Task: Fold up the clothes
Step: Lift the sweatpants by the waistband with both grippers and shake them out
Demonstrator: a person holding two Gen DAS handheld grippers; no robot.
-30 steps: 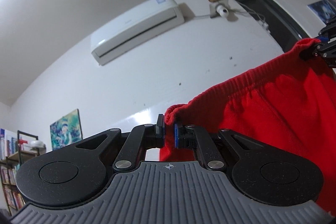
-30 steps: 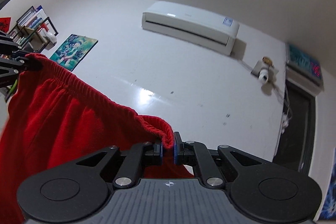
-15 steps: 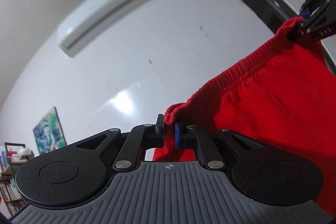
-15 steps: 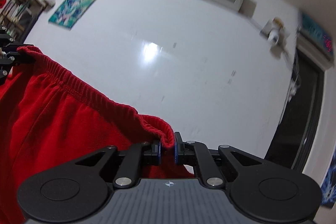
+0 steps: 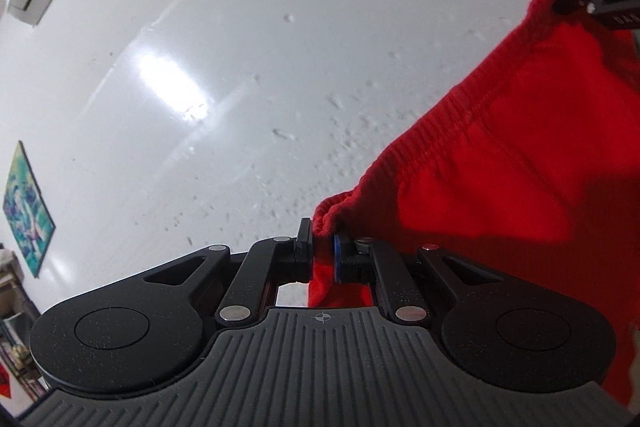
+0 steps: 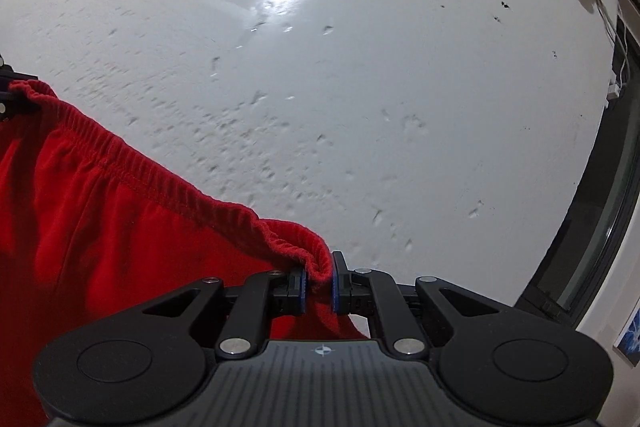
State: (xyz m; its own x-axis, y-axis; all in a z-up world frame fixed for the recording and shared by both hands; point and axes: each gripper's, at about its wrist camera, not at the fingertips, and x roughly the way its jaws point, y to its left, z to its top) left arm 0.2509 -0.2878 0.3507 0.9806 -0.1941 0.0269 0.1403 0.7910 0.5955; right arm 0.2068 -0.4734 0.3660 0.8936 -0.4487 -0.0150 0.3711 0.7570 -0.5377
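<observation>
Left gripper (image 5: 322,259) and right gripper (image 6: 318,285) clamped on red shorts (image 5: 500,167) waistband corners, white wall (image 6: 320,87) beyond

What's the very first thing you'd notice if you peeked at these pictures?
The bright red shorts, stretched out by their crinkly waistband, fill the right side of the left camera's picture. The left claw pinches one end of the waistband, and the right claw pinches the other end. Behind them is a shiny white wall with a glare spot and small marks.
</observation>
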